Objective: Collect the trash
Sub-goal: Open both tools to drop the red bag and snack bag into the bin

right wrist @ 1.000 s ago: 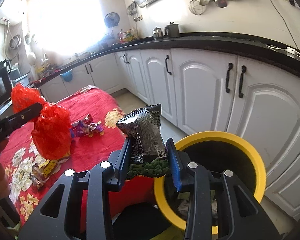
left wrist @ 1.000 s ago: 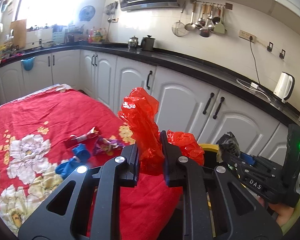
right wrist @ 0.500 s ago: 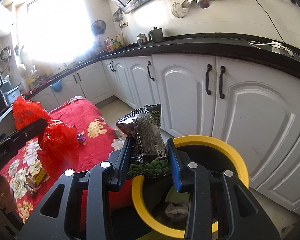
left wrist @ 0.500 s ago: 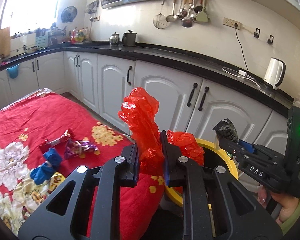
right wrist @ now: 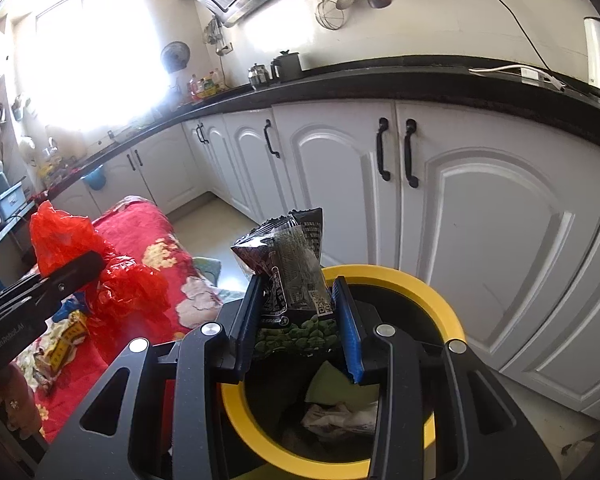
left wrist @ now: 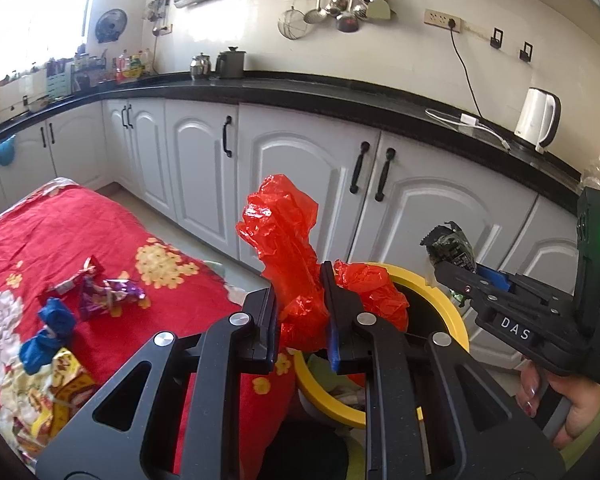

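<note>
1. Landmark: a yellow-rimmed bin (right wrist: 440,300) stands on the floor at the corner of the table, in front of the white cabinet doors (right wrist: 480,240). Crumpled paper and a pale green scrap lie inside it.
2. Red plastic bag (left wrist: 296,264): crumpled, pinched between the pads of the left gripper (left wrist: 300,320). Its bulk rises above the fingers and bulges to the right of them. In the left wrist view it sits over the near left part of the bin's rim; in the right wrist view it appears left of the bin, over the table edge. The exact overlap cannot be settled.
3. Dark snack packet (right wrist: 292,284) with green peas printed on it: clamped upright between the pads of the right gripper (right wrist: 296,320), above the bin's opening on its near left side.
4. Both claws are closed on their loads, neither spread.
5. A hand (left wrist: 568,404) holds the right gripper's handle, right of the bin.
6. The table left of the bin carries a red floral cloth (left wrist: 80,232).
7. Trash remaining on the cloth, well left of the bin: a purple wrapper (left wrist: 108,292), a blue crumpled item (left wrist: 48,336) and a yellow packet (left wrist: 68,396).
8. Behind the bin, above the cabinets, a black countertop (left wrist: 300,96) bears a white kettle (left wrist: 538,120).
</note>
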Motion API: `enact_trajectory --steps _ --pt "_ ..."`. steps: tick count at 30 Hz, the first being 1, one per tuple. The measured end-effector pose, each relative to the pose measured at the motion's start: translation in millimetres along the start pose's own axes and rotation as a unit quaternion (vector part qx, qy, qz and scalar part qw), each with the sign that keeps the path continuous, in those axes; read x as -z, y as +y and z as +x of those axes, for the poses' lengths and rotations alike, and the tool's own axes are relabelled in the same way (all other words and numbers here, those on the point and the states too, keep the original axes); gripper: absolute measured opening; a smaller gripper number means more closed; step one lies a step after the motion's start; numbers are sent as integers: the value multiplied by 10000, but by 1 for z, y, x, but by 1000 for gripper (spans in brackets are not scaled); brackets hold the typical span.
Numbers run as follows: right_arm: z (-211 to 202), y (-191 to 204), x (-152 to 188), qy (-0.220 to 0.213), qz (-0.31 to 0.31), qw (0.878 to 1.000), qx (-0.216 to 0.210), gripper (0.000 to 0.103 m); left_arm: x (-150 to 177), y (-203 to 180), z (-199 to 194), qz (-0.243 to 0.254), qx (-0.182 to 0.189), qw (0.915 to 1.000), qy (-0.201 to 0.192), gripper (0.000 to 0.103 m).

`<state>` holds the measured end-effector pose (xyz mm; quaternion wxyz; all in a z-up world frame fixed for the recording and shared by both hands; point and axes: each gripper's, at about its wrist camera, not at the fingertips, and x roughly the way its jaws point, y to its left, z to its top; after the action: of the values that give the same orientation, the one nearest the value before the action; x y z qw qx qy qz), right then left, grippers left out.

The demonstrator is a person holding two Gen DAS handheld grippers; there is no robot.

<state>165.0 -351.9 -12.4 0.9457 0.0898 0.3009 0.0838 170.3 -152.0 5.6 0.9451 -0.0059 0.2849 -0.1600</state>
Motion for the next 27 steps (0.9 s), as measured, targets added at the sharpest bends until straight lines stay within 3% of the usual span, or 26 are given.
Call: enact_trajectory --steps 27 --pt "42 -56 39 741 190 9970 93 35 34 -47 72 274 452 9962 688 12"
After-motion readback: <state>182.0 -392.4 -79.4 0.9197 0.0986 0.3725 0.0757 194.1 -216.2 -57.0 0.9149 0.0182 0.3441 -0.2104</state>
